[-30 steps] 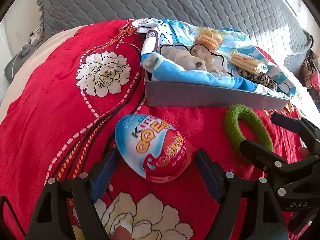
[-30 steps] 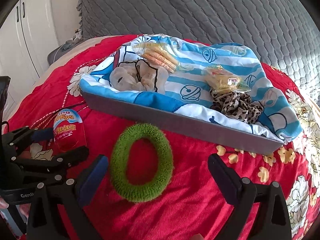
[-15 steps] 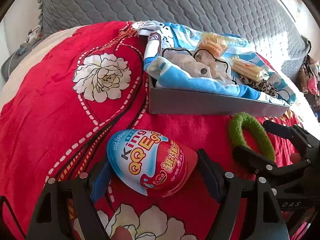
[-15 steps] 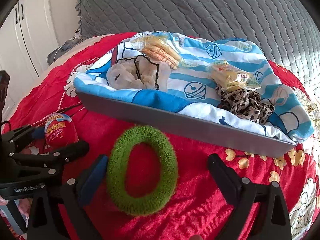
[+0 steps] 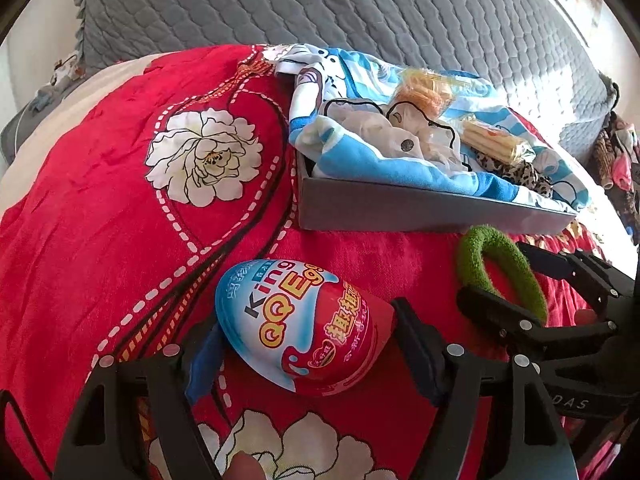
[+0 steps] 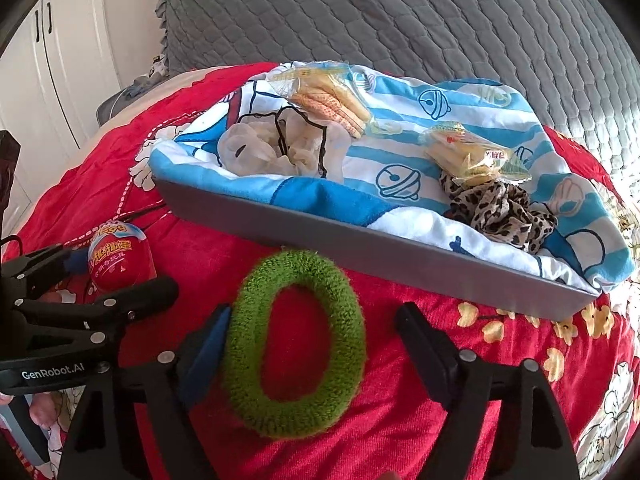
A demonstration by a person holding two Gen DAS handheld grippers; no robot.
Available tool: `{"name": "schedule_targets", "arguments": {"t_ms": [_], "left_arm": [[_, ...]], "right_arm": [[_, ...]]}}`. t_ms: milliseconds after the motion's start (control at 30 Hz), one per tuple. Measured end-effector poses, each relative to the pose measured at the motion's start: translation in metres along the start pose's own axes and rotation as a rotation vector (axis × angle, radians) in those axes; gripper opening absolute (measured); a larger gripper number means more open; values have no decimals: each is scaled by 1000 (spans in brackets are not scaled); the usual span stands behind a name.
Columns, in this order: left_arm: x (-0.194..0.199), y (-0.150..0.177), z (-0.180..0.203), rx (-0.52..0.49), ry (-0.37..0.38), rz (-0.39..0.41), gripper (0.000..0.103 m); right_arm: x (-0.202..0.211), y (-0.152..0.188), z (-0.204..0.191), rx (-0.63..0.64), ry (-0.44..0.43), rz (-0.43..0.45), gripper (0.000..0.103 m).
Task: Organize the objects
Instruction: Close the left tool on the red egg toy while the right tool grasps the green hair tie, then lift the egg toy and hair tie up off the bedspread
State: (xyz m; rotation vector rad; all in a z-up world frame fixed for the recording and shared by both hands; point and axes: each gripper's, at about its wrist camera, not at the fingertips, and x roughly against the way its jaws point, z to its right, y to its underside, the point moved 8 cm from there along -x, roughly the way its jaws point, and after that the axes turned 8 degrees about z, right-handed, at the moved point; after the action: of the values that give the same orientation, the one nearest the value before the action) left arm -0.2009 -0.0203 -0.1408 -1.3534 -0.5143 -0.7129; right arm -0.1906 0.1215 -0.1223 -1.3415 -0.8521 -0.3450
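While the left gripper [image 5: 308,356] clasps the toy egg [image 5: 300,328], right gripper [image 6: 312,344] closing, unclenched, around green ring [image 6: 296,344].

**Red floral bed, grey quilted backing**

A red bedspread [image 5: 100,240] with white peonies and dashed curving bands covers the bed; small yellow flowers [image 6: 560,328] dot it in the right wrist view. Behind it rises a grey quilted cover [image 6: 400,12] with a ruffled edge at its left side. White cupboard doors [image 6: 44,80] with dark handles stand at the far left. A grey object [image 5: 16,136] sits by the bed's far left corner, too small to identify. Strong sunlight falls from the right, bleaching the quilt [image 5: 552,60] there. Mixed fabrics [image 5: 616,160] hang at the right edge.
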Motion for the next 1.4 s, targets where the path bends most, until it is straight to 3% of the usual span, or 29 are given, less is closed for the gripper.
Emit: {"name": "schedule_targets", "arguments": {"t_ms": [1067,1400], "left_arm": [[12,2,3,4,15,19,75],[22,2,3,16,15,28,75]], "right_arm": [[7,-4,-8,2,-57,7,30],[15,-9,-6,-7,-63,12,26]]}}
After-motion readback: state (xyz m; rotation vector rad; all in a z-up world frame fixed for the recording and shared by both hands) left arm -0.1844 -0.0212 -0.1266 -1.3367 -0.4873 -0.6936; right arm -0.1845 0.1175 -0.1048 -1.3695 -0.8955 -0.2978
